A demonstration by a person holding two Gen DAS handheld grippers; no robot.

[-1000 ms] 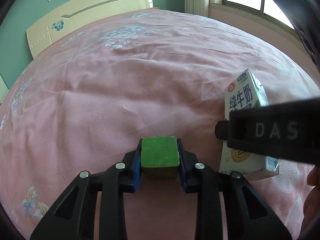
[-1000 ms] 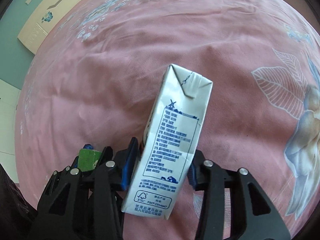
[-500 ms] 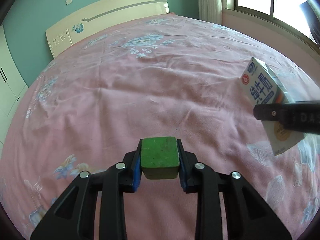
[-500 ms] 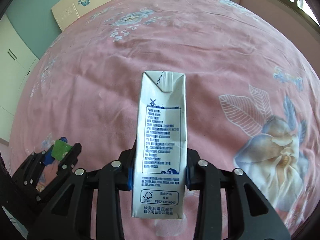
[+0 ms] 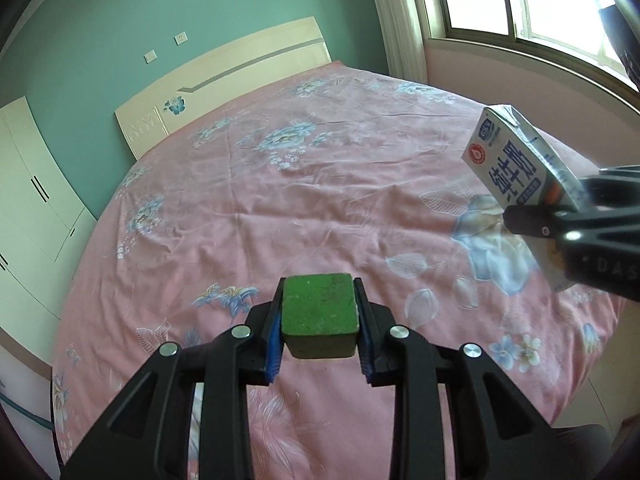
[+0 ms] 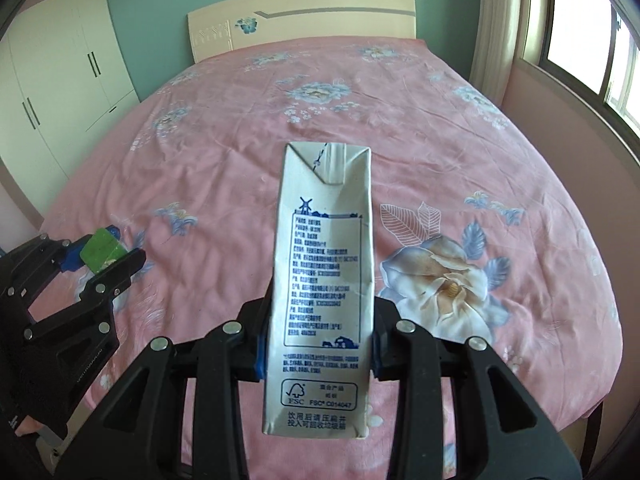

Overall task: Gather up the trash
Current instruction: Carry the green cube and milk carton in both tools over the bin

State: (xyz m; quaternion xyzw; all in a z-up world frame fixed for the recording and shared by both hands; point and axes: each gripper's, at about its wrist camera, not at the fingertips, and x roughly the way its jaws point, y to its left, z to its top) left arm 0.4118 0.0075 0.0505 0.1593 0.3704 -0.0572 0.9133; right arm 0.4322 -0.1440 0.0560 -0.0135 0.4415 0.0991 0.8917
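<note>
My left gripper [image 5: 319,322] is shut on a green block [image 5: 318,314], held above the near part of the pink bed. My right gripper [image 6: 316,342] is shut on a white milk carton [image 6: 324,276] with blue print, held upright above the bed. In the left wrist view the carton [image 5: 510,164] and the right gripper [image 5: 560,224] show at the right. In the right wrist view the left gripper [image 6: 106,254] with the green block [image 6: 100,249] shows at the left.
A bed with a pink floral sheet [image 5: 320,200] fills both views, with a cream headboard [image 6: 300,12] at the far end. White wardrobes [image 6: 56,92] stand at the left. A window [image 5: 540,12] and pink wall are at the right.
Both grippers have lifted and pulled back from the bed with the block and the carton, so more of the room shows. The carton has turned upright in the right gripper.
</note>
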